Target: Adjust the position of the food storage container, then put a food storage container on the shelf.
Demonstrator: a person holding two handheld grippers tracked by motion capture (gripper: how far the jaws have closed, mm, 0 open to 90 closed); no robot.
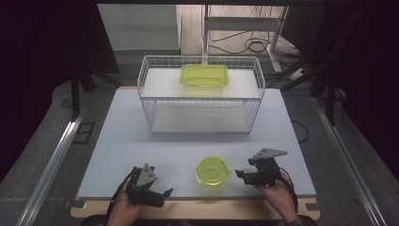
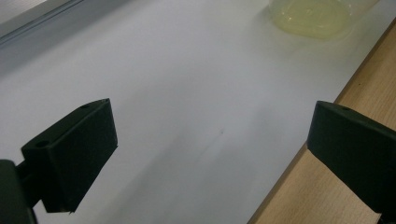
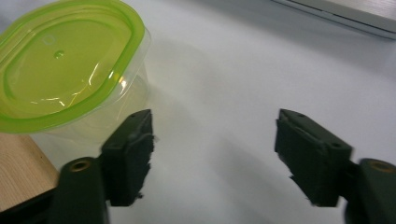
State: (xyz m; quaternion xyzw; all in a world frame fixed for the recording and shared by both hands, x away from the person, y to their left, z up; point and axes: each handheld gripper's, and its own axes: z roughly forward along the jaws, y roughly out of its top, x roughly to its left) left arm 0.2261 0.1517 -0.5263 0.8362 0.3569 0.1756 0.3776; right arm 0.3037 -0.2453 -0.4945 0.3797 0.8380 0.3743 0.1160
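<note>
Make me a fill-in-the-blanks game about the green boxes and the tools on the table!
1. The rectangular green plastic container sits inside the white wire ____.
2. The round green-lidded plastic container stands on the table between the two ____.
3. The left tool and the right tool both have their jaws ____.

Missing words: basket; tools; open

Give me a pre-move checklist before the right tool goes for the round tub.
1. Right tool open: ok, jaws wide apart.
2. Left tool open and holding nothing: ok.
3. Round tub upright, lid on: ok.
4. Path from right tool to tub free: ok, bare table between them.
5. Tub close to the table's near edge: not ok, little margin.
6. Basket has room beside the other tub: ok.
</note>
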